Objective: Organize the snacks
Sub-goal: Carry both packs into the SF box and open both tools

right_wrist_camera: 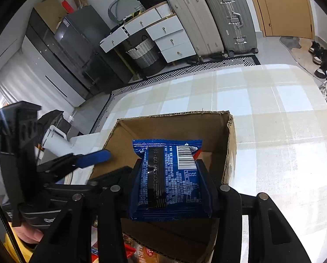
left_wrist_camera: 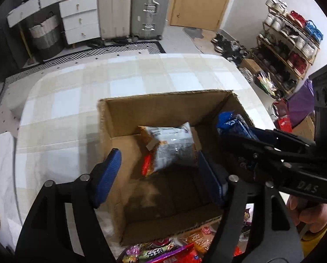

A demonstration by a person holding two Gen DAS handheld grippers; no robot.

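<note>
A blue packet (right_wrist_camera: 167,175) is gripped between the jaws of the right gripper (right_wrist_camera: 170,182) above an open box (left_wrist_camera: 163,107). A silver packet (left_wrist_camera: 172,148) is seen inside the box, between the open jaws of the left gripper (left_wrist_camera: 161,175), untouched. More snacks (left_wrist_camera: 163,249) are piled on the bench (left_wrist_camera: 75,92).

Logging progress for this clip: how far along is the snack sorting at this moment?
Done: one silver-and-orange snack bag is already in the cardboard box, between the open pads of the left gripper. In hand: the right gripper clamps a blue packet above the box. Left: loose snack packets lie in front of the box.
</note>
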